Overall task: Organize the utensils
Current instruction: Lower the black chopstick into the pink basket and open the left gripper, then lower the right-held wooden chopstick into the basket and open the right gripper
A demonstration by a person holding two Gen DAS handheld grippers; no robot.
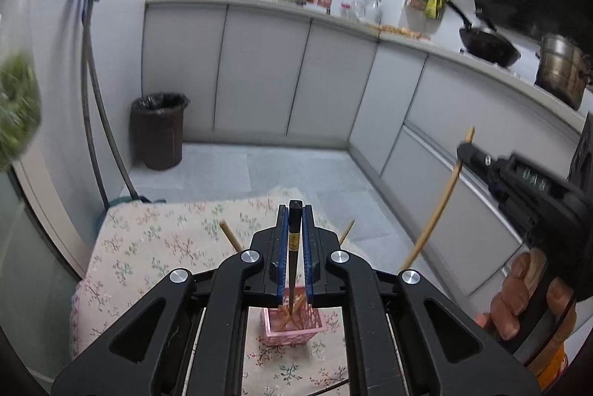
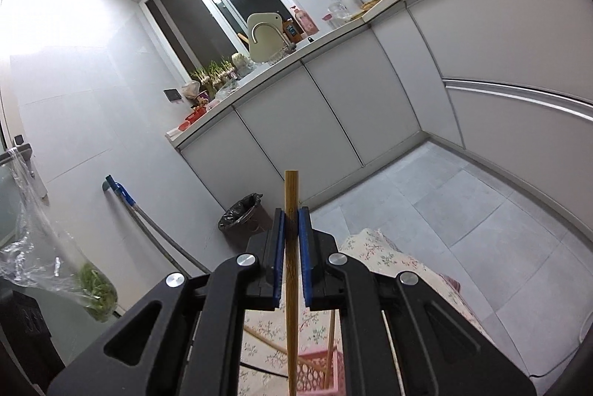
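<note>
A dark chopstick (image 1: 294,233) with a gold band stands upright, clamped between the blue pads of the left gripper (image 1: 295,210), its lower tip reaching down into a pink basket (image 1: 294,329) directly beneath. The basket sits on a table with a floral cloth (image 1: 155,247), near the edge closest to the camera, and already holds several light wooden chopsticks leaning crossed against one another; two of their ends (image 1: 229,235) stick up on either side of the gripper's fingers. The right gripper (image 2: 292,216) is clenched on a bamboo chopstick (image 2: 291,284), which runs steeply between its pads with the upper end poking out above the fingertips and the lower end descending toward the basket (image 2: 315,373). In the left wrist view that same gripper (image 1: 467,147) appears off the table's right edge, held by the person's hand (image 1: 519,299), the bamboo stick (image 1: 433,214) slanting down and leftward from it. Beyond the table's far edge lie grey floor tiles, a dark bin (image 1: 158,131) lined with a black bag against the wall, a mop (image 1: 92,88) leaning beside it, and a run of grey cabinets (image 1: 259,69) under a cluttered counter bearing a wok (image 1: 489,43) and a steel pot (image 1: 561,75).
</note>
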